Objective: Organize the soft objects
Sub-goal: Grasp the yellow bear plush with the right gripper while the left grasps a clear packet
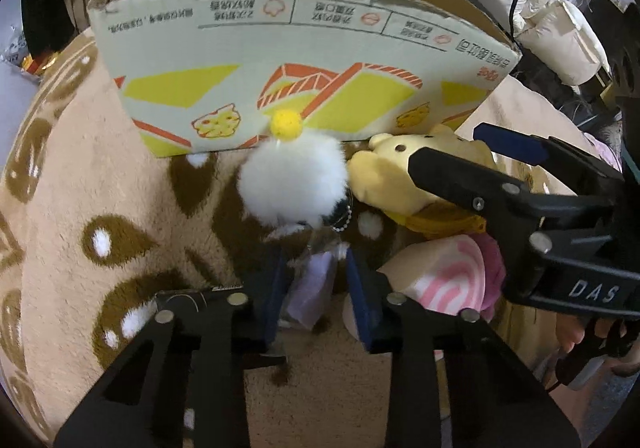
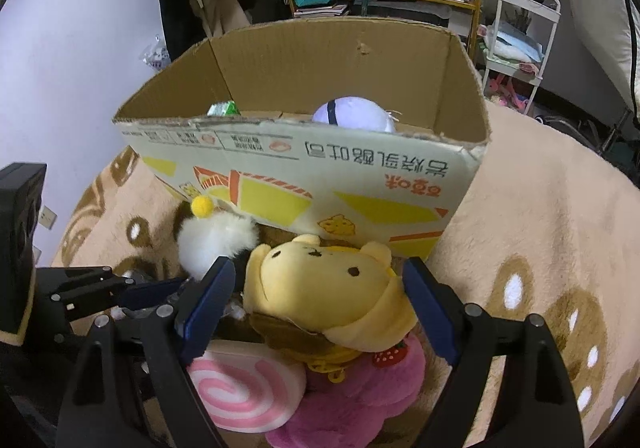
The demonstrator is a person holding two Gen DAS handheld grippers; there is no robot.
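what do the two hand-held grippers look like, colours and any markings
Both are black angular frames studded with round silver bolt heads, each carrying two flat dark blue finger pads. The left hand-held gripper shows cut-out slots in its frame. The right hand-held gripper, seen from the left wrist view, bears white "DAS" lettering on its side.

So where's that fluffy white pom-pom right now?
The white pom-pom lies on the rug, against the cardboard box, left of the yellow bear plush, ahead of the left gripper.
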